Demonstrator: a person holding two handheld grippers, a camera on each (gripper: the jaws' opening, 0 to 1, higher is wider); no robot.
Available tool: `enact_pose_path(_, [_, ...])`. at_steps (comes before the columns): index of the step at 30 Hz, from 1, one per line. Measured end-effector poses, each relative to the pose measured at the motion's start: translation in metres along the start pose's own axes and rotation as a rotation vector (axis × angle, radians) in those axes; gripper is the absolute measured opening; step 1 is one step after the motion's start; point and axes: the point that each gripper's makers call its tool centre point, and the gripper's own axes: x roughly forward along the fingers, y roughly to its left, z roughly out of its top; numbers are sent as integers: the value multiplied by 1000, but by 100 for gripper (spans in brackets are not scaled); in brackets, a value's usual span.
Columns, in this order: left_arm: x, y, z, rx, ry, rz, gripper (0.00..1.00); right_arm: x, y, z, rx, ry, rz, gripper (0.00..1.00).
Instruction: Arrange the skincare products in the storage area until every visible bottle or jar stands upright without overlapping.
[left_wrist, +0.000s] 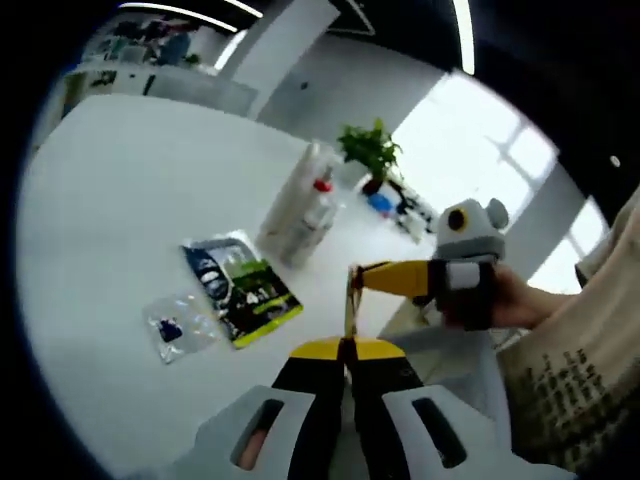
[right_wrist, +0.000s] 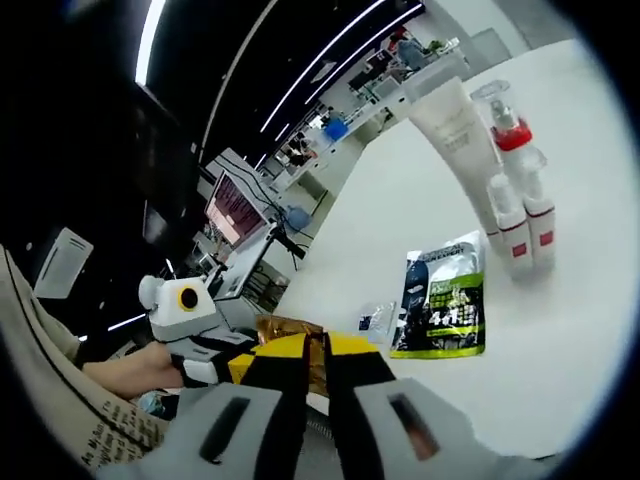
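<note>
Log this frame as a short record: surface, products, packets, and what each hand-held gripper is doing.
surface: white table
products: clear bag holding a white tube and red-capped bottles, lying on the table
packets: green and black sachet lying flat, small clear packet beside it
left hand-held gripper: jaws closed on a thin brown packet
right hand-held gripper: jaws closed on the same packet

The left hand-held gripper (left_wrist: 347, 345) has black jaws with yellow tips and a grey plastic body with oval slots. The right hand-held gripper (right_wrist: 313, 345) has the same colours. The person wears a beige sleeve (left_wrist: 575, 375) with dark printed letters.
</note>
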Motion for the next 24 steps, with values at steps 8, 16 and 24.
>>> enact_pose_path(8, [-1,-8,13,-149,-99,-74,0,0,10,4,0,-25,63,15])
enact_pose_path(16, [-6,-26,27,-223,-149,-160,0,-2,30,4,65,-54,177,15])
enact_pose_path(24, [-5,-34,32,-267,-159,-199,0,-8,32,14,171,-126,235,1])
